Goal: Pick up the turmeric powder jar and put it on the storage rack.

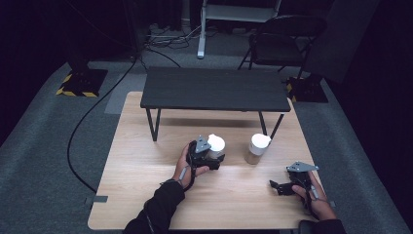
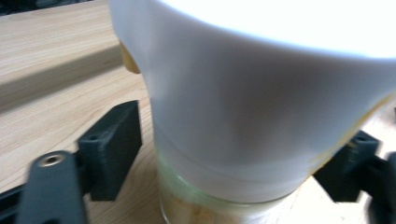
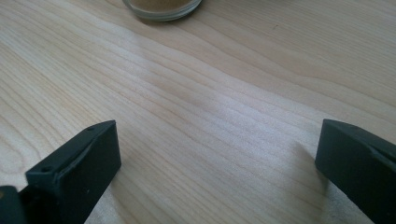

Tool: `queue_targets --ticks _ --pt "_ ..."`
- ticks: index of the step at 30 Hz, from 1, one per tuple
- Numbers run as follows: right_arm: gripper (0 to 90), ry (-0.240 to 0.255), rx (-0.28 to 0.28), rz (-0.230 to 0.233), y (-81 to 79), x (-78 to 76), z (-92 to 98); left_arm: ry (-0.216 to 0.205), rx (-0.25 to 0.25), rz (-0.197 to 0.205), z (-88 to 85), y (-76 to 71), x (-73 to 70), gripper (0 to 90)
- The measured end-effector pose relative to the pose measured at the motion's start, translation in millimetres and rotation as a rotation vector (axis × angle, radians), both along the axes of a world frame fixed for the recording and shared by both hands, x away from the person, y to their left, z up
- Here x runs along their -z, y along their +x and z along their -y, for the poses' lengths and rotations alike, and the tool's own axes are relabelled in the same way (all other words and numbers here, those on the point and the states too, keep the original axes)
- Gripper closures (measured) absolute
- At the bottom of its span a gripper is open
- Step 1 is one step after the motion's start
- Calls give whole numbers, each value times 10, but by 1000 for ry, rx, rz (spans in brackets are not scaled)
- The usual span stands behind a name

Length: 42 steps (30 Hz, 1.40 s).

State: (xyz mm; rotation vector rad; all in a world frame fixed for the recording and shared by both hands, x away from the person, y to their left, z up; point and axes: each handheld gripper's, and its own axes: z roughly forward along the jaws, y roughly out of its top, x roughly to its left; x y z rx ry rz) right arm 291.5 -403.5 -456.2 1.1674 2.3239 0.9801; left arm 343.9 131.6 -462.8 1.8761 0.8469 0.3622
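Observation:
A glass jar (image 1: 215, 146) with a white lid and tan contents stands upright near the middle of the wooden table (image 1: 141, 195). My left gripper (image 1: 215, 159) reaches around it from the left. In the left gripper view the jar (image 2: 261, 107) sits between the jaws of the left gripper (image 2: 233, 144); a thin strip of wood shows between the left pad (image 2: 112, 149) and the glass, and the right pad is partly hidden behind the lid. My right gripper (image 1: 275, 186) rests low at the right front, open and holding nothing (image 3: 217, 163).
A second white-lidded jar (image 1: 256, 148) stands right of the first; its base (image 3: 162, 7) lies ahead of the right jaws. A low black bench (image 1: 214, 87) spans the table's far side. Beyond are a chair (image 1: 285, 36) and floor cables.

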Motion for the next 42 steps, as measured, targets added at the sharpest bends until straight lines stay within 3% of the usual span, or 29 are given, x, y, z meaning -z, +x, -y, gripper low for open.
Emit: queue_targets --ticks 2,12,19,25,31,38,42 --pt "0 0 0 0 0 0 0 8 11 2 5 8 -17 280" --pt "0 0 0 0 0 0 0 29 30 16 0 -3 -96 295" --pt "0 0 0 0 0 0 0 13 24 36 -50 -48 -223 297" --pt "0 0 0 0 0 0 0 11 10 63 -58 -137 -391 298" --pt "0 0 0 0 0 0 0 -18 7 96 -95 -234 -570 300" --pt "0 0 0 0 0 0 0 -37 2 147 -139 -348 -874 301" --pt "0 0 0 0 0 0 0 -43 3 157 -154 -374 -997 301"
